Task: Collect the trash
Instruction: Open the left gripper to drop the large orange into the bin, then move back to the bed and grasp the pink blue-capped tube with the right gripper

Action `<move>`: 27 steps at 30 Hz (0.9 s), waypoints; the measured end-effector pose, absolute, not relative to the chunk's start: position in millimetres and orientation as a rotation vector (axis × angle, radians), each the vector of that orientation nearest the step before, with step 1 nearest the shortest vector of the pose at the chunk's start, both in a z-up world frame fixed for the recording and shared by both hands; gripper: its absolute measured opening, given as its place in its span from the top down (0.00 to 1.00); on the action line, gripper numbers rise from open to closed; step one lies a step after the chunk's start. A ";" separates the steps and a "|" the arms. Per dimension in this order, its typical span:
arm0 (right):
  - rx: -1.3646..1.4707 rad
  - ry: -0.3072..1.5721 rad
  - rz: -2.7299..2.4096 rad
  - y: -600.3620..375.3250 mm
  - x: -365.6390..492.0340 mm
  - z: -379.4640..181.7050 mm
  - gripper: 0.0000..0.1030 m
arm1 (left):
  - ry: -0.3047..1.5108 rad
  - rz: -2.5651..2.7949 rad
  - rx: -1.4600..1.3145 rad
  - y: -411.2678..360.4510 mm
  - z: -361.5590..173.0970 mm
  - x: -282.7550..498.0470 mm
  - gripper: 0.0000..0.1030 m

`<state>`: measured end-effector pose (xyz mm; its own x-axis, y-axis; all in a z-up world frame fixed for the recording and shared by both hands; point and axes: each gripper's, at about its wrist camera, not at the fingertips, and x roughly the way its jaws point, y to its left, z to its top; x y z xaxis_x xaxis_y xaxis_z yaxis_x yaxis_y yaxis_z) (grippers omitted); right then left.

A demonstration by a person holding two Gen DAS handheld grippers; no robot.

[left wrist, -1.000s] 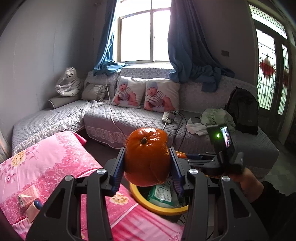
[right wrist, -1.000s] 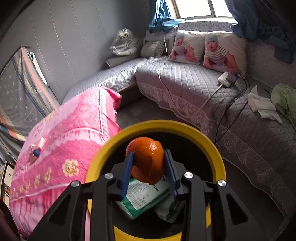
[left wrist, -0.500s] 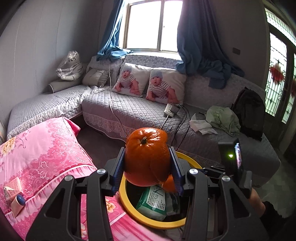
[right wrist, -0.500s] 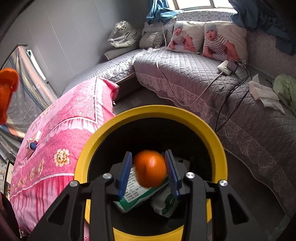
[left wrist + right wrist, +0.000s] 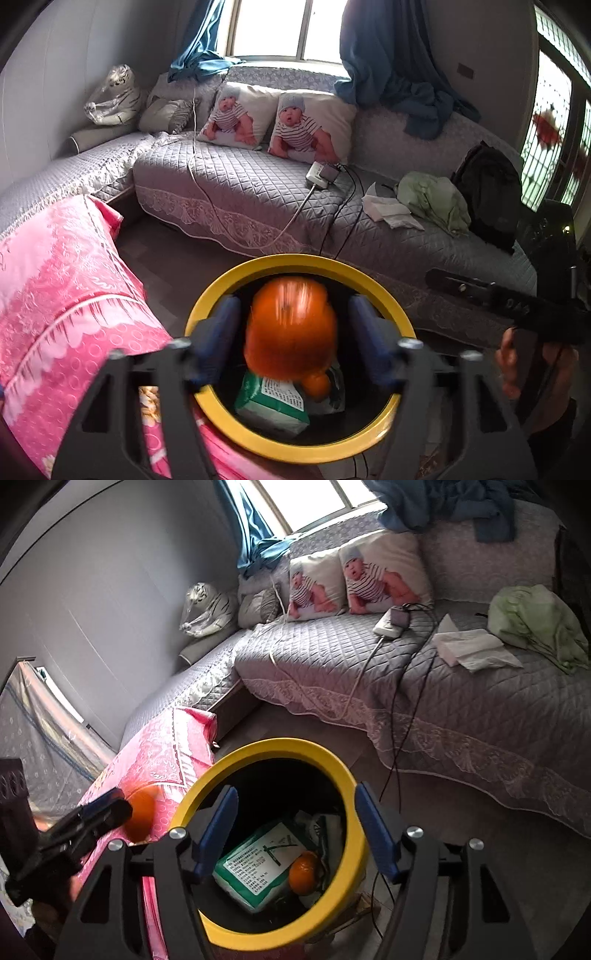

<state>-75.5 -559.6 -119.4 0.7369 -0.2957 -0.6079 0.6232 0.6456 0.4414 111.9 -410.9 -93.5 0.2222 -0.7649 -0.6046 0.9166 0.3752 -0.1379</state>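
Grey quilted sofas (image 5: 236,184) line the far side of the room under a bright window, with two baby-print cushions (image 5: 275,122) against the backrest and a pink floral cover (image 5: 62,295) near on the left. Just beside the cover stands a yellow-rimmed bin (image 5: 207,398), its dark inside holding a green-and-white packet (image 5: 258,867) and a small orange piece (image 5: 303,872).

Above the bin's mouth, the left gripper (image 5: 295,336) has its blue fingers (image 5: 218,339) spread wide. A large orange (image 5: 291,332), motion-blurred, sits between them with a gap on each side, so neither finger touches it.

From the right wrist view, the right gripper (image 5: 293,830) also hangs over the bin with its fingers (image 5: 376,830) well apart and nothing between them. At the left edge of that view the other gripper shows, with the blurred orange beside its tip.
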 end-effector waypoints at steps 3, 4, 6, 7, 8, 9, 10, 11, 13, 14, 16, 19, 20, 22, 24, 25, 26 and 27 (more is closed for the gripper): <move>0.687 0.523 -0.559 -560.5 -79.9 -118.8 0.36 | 0.650 -1.203 0.209 -398.5 -89.4 116.6 0.20; 0.693 0.522 -0.561 -560.1 -80.2 -118.6 0.36 | 0.645 -1.203 0.196 -396.0 -87.1 118.8 0.19; 0.702 0.522 -0.552 -559.5 -78.2 -118.5 0.36 | 0.626 -1.203 0.154 -384.1 -79.2 125.8 0.17; 0.705 0.524 -0.539 -556.8 -75.3 -118.3 0.36 | 0.620 -1.199 0.144 -381.2 -75.4 128.3 0.17; 0.703 0.527 -0.528 -553.9 -72.1 -117.9 0.36 | 0.612 -1.192 0.130 -376.7 -71.5 131.6 0.17; 0.693 0.534 -0.515 -549.3 -66.7 -116.7 0.36 | 0.601 -1.184 0.112 -369.6 -65.9 135.9 0.17; 0.682 0.540 -0.506 -546.0 -61.8 -115.2 0.36 | 0.592 -1.177 0.095 -362.9 -61.6 139.8 0.17; 0.668 0.545 -0.496 -541.3 -56.7 -113.1 0.36 | 0.584 -1.166 0.075 -355.8 -56.5 144.5 0.17; 0.625 0.557 -0.462 -530.1 -43.6 -106.1 0.36 | 0.554 -1.145 0.017 -335.4 -41.7 155.6 0.17; 0.598 0.562 -0.445 -523.9 -36.9 -101.8 0.36 | 0.533 -1.128 -0.021 -320.8 -30.9 162.8 0.17; 0.543 0.570 -0.416 -511.5 -23.6 -93.3 0.35 | 0.501 -1.102 -0.072 -298.6 -13.1 172.9 0.17; 0.460 0.579 -0.358 -489.8 2.0 -79.7 0.32 | 0.450 -1.069 -0.159 -253.1 19.5 190.9 0.15; 0.430 0.586 -0.331 -481.5 13.0 -75.6 0.32 | 0.438 -1.057 -0.187 -239.2 28.7 196.5 0.13; 0.376 0.595 -0.284 -464.6 32.1 -68.2 0.31 | 0.414 -1.017 -0.221 -204.0 46.5 208.5 0.13; 0.319 0.601 -0.242 -448.2 50.6 -61.8 0.31 | 0.387 -0.968 -0.225 -168.5 61.7 217.4 0.13; 0.286 0.602 -0.213 -437.0 62.7 -57.8 0.31 | 0.377 -0.949 -0.224 -152.6 67.1 220.2 0.13; 0.259 0.606 -0.185 -427.3 74.0 -54.3 0.31 | 0.358 -0.917 -0.218 -130.2 73.7 222.5 0.13; 0.232 0.610 -0.156 -417.5 84.4 -51.3 0.31 | 0.345 -0.893 -0.214 -114.7 77.2 223.3 0.13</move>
